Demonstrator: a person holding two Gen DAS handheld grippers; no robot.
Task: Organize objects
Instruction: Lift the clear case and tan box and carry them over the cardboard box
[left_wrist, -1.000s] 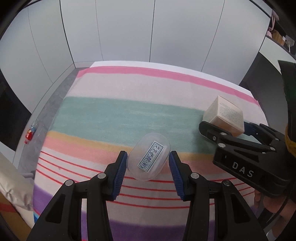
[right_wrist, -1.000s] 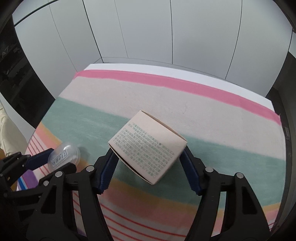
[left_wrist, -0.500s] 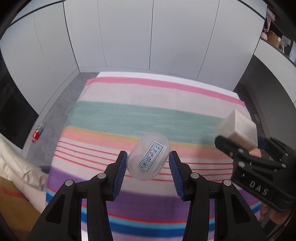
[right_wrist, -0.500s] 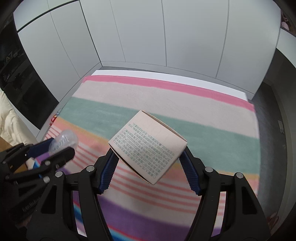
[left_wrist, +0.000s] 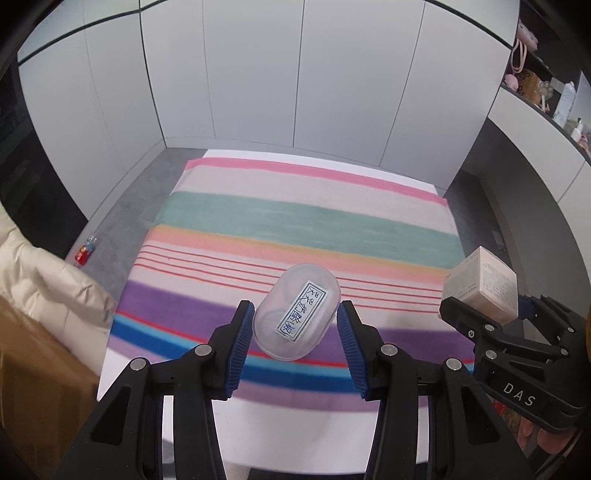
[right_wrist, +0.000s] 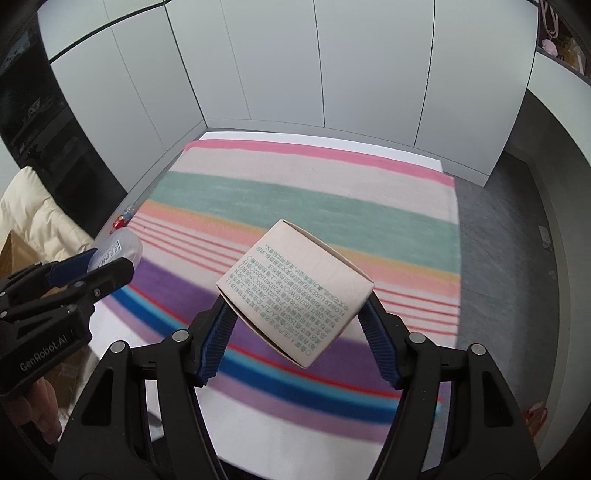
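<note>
**Both grippers loaded above the striped desk**

The striped blanket (left_wrist: 295, 221) covers the desk below. The right gripper (right_wrist: 295, 328) clamps a tilted printed cardboard box (right_wrist: 295, 295) in the air. The left gripper (left_wrist: 295, 332) pinches a clear oval case (left_wrist: 296, 320) with a blue-lettered label, also lifted off the blanket.

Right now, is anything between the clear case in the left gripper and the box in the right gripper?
Nothing. In the left wrist view, only air over the striped blanket separates the clear case from the box.
</note>
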